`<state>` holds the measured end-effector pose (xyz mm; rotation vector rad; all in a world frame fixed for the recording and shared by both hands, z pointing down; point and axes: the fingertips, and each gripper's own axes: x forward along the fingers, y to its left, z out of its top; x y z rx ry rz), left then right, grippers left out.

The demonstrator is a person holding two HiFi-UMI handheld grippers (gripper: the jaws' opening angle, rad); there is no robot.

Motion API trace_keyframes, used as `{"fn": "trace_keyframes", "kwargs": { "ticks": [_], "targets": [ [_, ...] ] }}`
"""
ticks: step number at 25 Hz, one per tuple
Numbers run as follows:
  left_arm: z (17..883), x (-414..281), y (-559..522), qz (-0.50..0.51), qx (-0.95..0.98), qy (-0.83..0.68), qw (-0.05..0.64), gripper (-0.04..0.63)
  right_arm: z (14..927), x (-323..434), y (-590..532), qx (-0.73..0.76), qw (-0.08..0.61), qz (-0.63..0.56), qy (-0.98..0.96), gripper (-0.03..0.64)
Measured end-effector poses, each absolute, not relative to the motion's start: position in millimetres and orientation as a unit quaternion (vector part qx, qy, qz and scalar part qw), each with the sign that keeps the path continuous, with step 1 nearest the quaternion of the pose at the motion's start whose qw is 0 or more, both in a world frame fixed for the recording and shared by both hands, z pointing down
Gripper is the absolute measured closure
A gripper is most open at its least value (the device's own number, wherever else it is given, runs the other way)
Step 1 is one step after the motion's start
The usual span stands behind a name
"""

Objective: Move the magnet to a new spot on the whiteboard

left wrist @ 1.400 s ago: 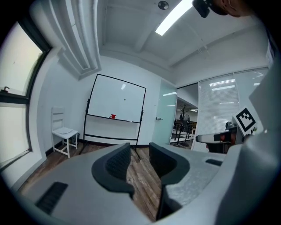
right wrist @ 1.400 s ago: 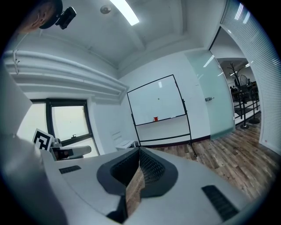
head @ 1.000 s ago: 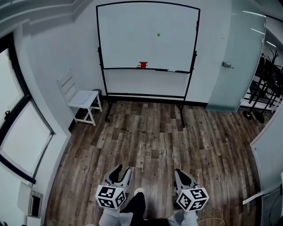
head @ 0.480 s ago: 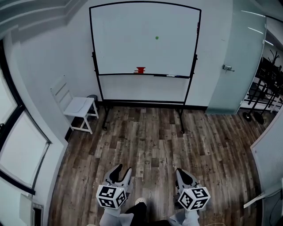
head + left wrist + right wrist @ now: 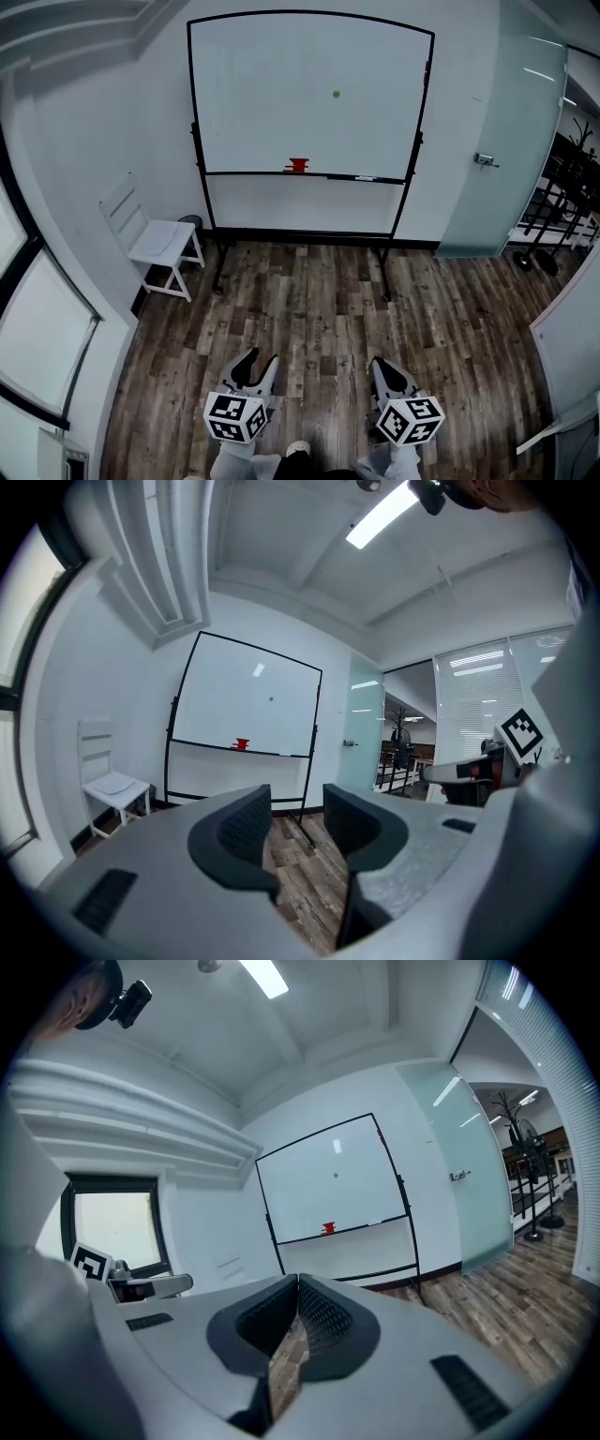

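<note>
Left wall has a window (image 5: 37, 337), then a white chair (image 5: 155, 246) with a small dark bin (image 5: 190, 223) tucked behind it, just beside the whiteboard (image 5: 272, 94) stand's left leg. The magnet (image 5: 337, 94), a green dot, sits on the upper half of the board, right of centre. Below it, on the tray, we see a red item (image 5: 299, 166) near the middle and a marker (image 5: 366, 177) lying flat to its right. Right of the board is a frosted glass door (image 5: 511, 141), with dark racks (image 5: 562, 197) beyond it. The wood floor (image 5: 319, 300) between us and the board is open. Only the stand's two feet stick out onto it, and the chair narrows the left side. Both grippers are low and well apart from the board. The left gripper (image 5: 260, 361) has its jaws spread, with only floor showing through the gap and nothing held. The right gripper (image 5: 384, 367) has its jaw tips meeting, with nothing caught between them.
</note>
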<state>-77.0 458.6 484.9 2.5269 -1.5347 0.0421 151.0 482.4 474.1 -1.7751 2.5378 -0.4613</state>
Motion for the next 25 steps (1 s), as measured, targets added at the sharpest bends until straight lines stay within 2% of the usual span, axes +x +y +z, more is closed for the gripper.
{"fn": "trace_keyframes", "kwargs": {
  "ticks": [14, 25],
  "targets": [
    [489, -91, 393, 0.033, 0.863, -0.497, 0.087, 0.428, 478, 121, 413, -0.566, 0.005, -0.147, 0.811, 0.588],
    [527, -93, 386, 0.054, 0.859, -0.496, 0.119, 0.428, 504, 121, 407, -0.57, -0.007, -0.17, 0.804, 0.588]
  ]
}}
